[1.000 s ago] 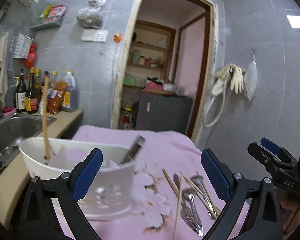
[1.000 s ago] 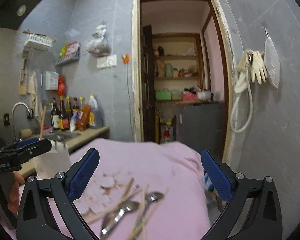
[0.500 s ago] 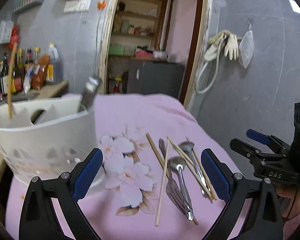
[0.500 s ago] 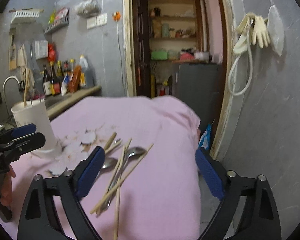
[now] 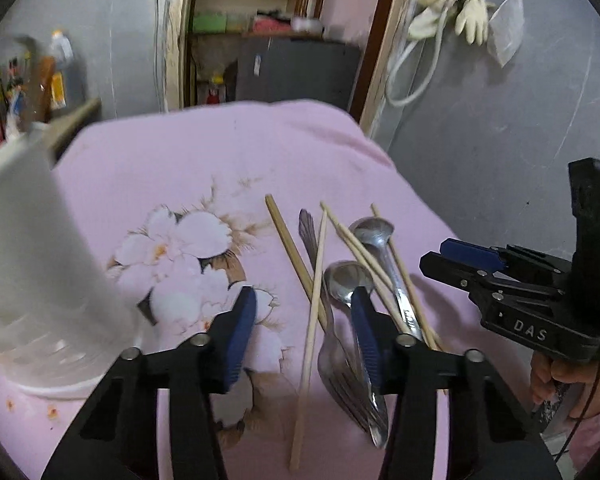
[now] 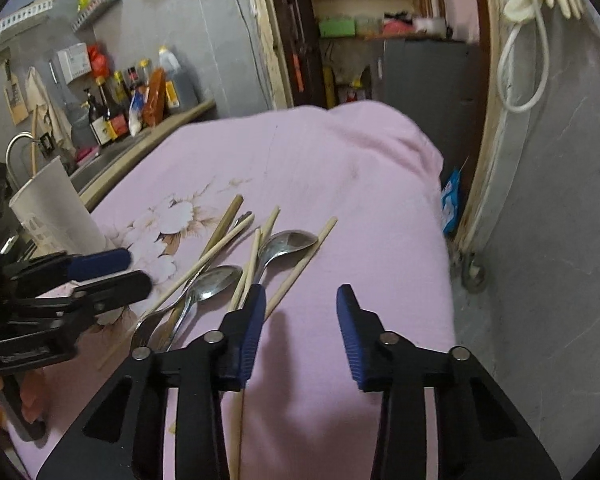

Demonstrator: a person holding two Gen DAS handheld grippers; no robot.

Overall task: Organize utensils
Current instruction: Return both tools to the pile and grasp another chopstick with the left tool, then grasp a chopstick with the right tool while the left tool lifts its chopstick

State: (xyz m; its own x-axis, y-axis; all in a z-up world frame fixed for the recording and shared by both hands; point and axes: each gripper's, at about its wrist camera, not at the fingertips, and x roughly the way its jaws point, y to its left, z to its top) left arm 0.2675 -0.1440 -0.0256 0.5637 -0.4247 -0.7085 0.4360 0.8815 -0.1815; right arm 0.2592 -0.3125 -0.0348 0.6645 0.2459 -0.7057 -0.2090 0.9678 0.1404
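Spoons [image 5: 350,280], fork [image 5: 340,376], chopsticks [image 5: 312,332] piled on pink table [image 5: 220,152], cup [image 6: 54,212] near. Left gripper [image 5: 304,332] and right gripper [image 6: 300,320]: jaws apart, empty. Chopsticks light, stiff, roll easily; spoons slippery. Grab mid-handle.

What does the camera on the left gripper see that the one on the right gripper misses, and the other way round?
Only the left wrist view shows the fork's tines and a pale bag hanging beside the gloves. Only the right wrist view shows the sink tap, a chopstick standing in the white holder, and a blue packet on the floor. Both show the pink cloth, loose chopsticks, two spoons and hanging gloves.
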